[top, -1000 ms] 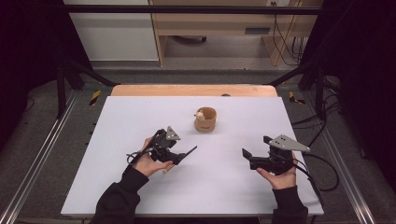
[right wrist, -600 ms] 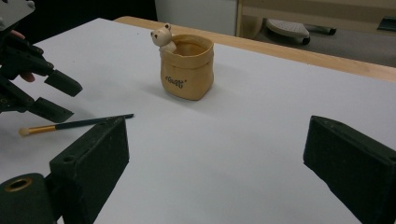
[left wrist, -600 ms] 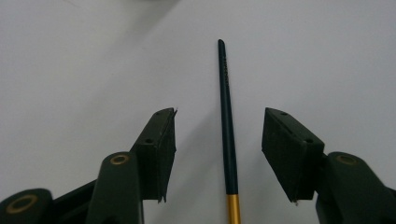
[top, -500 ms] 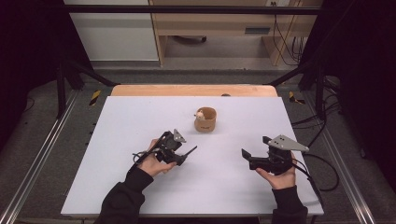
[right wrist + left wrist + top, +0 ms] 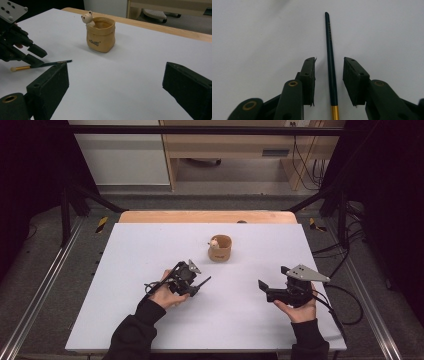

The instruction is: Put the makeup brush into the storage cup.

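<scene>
The brush (image 5: 331, 62) lies flat on the white desk (image 5: 125, 270), right between the jaws of the left tongs (image 5: 329, 75). In the left gripper view its long line runs straight up the middle of the gap, dark stick pointing away, gold band at the bottom near the tongs' body. So stick and jaws line up the same way, & the jaws can squeeze it from both sides.

Left tongs: jaws have just been closing in on the brush, but there's a thin strip of desk on each side of the stick, so the pads don't press it yet. Not clamped, a bit apart.

Right tongs (image 5: 115, 82): jaws wide apart w/ nothing in them. They hang low over the desk's right side & look toward the cup (image 5: 100, 34), a small tan bag-like pot w/ a little bear on its rim.

From the high view the left tongs (image 5: 192, 282) sit near the desk's middle, cup (image 5: 220, 248) up & to the right of them, near but not touching. Right tongs (image 5: 275, 292) are well apart from the brush. So the left hand is the near one by far.

The brush's soft tip is prob. the pale end by the gold band, but it's small in the right gripper view, hard to be sure.

Next move, I think: squeeze a bit more till the pads bite the stick, then lift toward the cup.
</scene>
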The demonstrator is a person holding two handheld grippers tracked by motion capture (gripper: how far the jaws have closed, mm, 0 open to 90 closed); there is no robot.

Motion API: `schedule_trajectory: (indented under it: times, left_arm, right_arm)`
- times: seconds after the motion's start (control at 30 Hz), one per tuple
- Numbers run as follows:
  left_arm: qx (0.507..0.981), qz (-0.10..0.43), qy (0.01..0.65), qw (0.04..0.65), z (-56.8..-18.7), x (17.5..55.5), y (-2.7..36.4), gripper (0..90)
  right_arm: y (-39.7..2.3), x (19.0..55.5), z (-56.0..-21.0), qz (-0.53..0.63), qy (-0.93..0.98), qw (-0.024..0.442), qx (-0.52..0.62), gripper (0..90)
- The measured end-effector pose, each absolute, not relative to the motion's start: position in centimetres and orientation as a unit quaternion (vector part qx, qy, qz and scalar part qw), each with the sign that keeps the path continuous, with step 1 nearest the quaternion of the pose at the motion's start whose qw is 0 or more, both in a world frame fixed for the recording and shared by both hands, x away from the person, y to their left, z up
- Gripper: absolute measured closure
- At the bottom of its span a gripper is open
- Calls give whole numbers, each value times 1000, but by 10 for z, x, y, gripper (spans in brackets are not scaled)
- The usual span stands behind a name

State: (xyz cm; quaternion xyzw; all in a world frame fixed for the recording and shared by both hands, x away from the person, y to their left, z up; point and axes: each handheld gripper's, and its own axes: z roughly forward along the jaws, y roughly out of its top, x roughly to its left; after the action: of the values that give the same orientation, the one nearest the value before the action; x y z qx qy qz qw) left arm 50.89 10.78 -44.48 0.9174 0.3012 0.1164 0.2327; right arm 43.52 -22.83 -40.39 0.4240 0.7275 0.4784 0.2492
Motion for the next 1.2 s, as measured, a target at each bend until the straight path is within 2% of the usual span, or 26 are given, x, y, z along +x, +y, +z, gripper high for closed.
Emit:
schedule_trajectory:
  times: [0.67, 1.2]
  left_arm:
    - [927, 95, 297, 209, -450, 512, 103, 741]
    - [929, 88, 301, 199, -451, 511, 99, 804]
  right_arm:
    - [-228, 435, -404, 478, 729, 246, 425, 70]
    - [-227, 435, -405, 477, 730, 246, 424, 69]
